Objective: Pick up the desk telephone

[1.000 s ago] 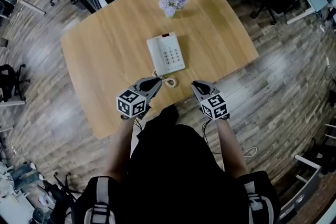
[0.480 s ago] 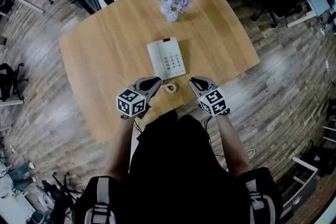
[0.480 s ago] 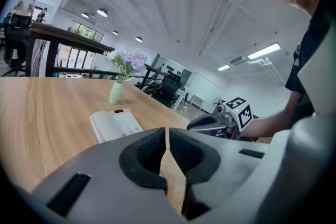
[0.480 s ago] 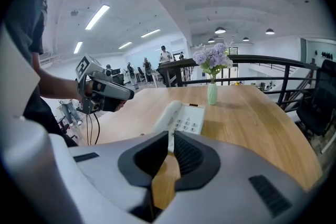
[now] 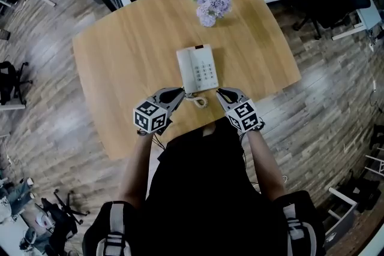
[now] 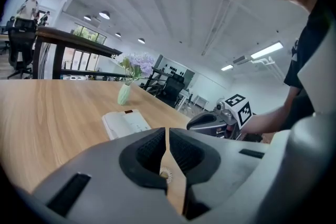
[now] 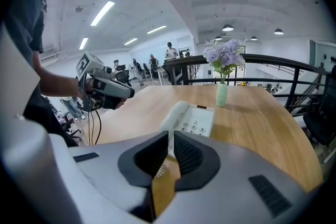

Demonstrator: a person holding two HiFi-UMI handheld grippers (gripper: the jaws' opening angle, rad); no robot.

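The telephone (image 5: 197,70) sits at one o'clock from the left gripper (image 5: 177,92), eleven from the right gripper (image 5: 221,93). Both are closed and empty; I think they must open wide first.

Head view overhead — gripper views low, sharing telephone (image 5: 197,70).

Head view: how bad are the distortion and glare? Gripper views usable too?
Head view: heavy fisheye bows the table edges, sheen on the floor, telephone sharp. Left gripper view: dark round vignette, telephone small but clear. Right gripper view: same vignette, telephone keys distinguishable.
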